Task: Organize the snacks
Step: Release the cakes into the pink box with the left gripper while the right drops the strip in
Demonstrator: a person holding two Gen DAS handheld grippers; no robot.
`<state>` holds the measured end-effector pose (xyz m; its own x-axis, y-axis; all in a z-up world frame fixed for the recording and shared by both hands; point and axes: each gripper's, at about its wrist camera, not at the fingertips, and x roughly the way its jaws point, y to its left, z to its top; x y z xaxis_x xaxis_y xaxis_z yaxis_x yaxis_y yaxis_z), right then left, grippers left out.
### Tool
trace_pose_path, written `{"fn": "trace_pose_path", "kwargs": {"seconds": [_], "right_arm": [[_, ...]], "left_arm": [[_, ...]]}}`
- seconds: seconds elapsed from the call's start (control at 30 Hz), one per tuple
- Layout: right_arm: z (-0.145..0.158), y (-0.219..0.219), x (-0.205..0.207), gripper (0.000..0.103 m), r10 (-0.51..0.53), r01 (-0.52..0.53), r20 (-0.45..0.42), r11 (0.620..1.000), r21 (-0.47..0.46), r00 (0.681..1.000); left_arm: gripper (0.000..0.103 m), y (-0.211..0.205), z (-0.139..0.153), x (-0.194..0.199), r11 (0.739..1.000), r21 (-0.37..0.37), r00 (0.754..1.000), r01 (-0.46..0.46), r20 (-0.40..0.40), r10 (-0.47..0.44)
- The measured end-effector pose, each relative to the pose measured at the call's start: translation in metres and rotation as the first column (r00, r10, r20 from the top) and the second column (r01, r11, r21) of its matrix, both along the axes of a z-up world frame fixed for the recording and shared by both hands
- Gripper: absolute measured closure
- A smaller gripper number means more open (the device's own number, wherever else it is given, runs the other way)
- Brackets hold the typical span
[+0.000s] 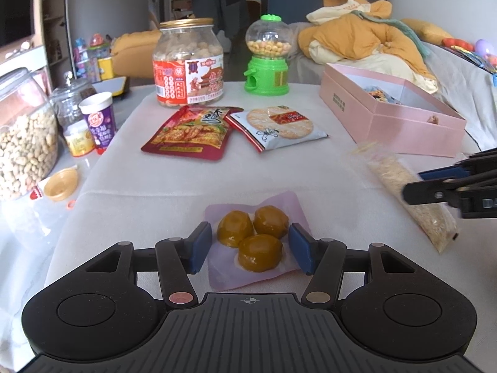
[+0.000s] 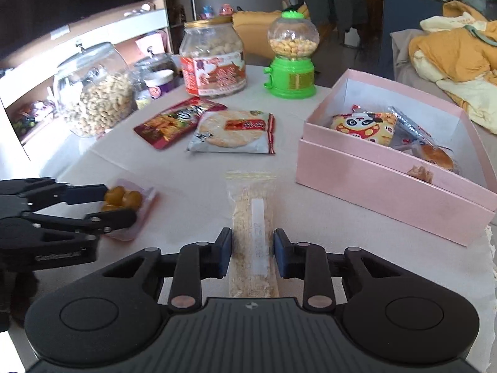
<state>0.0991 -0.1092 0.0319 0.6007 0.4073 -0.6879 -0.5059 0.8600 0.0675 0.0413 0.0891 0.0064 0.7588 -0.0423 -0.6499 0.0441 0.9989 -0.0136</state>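
My left gripper point(image 1: 250, 247) is open, its blue pads on either side of a pink packet with three yellow-brown sweets point(image 1: 251, 239) lying on the white tablecloth; the packet also shows in the right wrist view point(image 2: 124, 202). My right gripper point(image 2: 252, 255) is open around a long clear bag of pale crumbly snack point(image 2: 252, 233), pads close to its sides; the bag also shows in the left wrist view point(image 1: 403, 183). An open pink box point(image 2: 388, 186) with several snack packs inside stands at the right. A red snack pouch point(image 1: 189, 133) and a rice cracker pack point(image 1: 278, 127) lie mid-table.
A labelled jar of puffed balls point(image 1: 188, 62) and a green candy dispenser point(image 1: 268, 56) stand at the table's far edge. A glass jar of peanuts point(image 1: 25, 143), a purple cup point(image 1: 99, 118) and a gold lid point(image 1: 60, 183) are at the left. A sofa with yellow bedding point(image 1: 366, 37) lies behind.
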Motion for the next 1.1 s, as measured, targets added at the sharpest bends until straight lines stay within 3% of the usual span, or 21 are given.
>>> {"fn": "trace_pose_path", "kwargs": {"seconds": [0.1,0.17,0.33,0.5,0.8,0.9,1.03,1.1], "right_arm": [[0.008,-0.015,-0.013,0.076,-0.004,0.004,0.008,1.000,0.029,1.000],[0.015,-0.027,-0.020,0.089,-0.015,0.014,0.025,0.999,0.046,1.000],[0.029,-0.057,-0.033,0.090,-0.073,0.068,0.108,0.996,0.052,0.991],[0.023,-0.072,-0.038,0.089,-0.066,0.061,0.074,0.996,0.065,0.995],[-0.001,-0.040,-0.010,0.063,-0.052,0.056,-0.045,0.995,0.088,0.998],[-0.009,-0.020,0.004,0.063,-0.058,0.060,-0.046,0.998,0.028,0.997],[-0.010,-0.012,0.004,0.074,-0.028,0.027,-0.050,0.999,-0.025,0.998],[-0.003,-0.017,-0.001,0.075,-0.030,0.029,-0.028,0.999,-0.035,0.999]], "left_arm": [[0.049,-0.004,0.001,-0.003,1.000,-0.001,1.000,-0.020,0.012,0.020],[0.054,-0.012,0.003,-0.006,0.999,0.016,0.999,-0.039,0.019,0.039],[0.054,-0.035,0.012,-0.004,1.000,0.006,0.999,0.012,0.042,-0.012],[0.054,-0.051,0.029,-0.009,0.998,-0.008,0.994,0.064,0.093,-0.063],[0.054,-0.058,0.013,-0.026,0.995,-0.077,0.993,0.067,0.098,-0.060],[0.054,-0.059,0.004,-0.025,0.994,-0.083,0.995,0.071,0.076,-0.064],[0.054,-0.058,0.002,-0.026,0.993,-0.096,0.995,0.074,0.072,-0.067],[0.054,-0.060,0.002,-0.026,0.993,-0.089,0.995,0.081,0.074,-0.074]]}}
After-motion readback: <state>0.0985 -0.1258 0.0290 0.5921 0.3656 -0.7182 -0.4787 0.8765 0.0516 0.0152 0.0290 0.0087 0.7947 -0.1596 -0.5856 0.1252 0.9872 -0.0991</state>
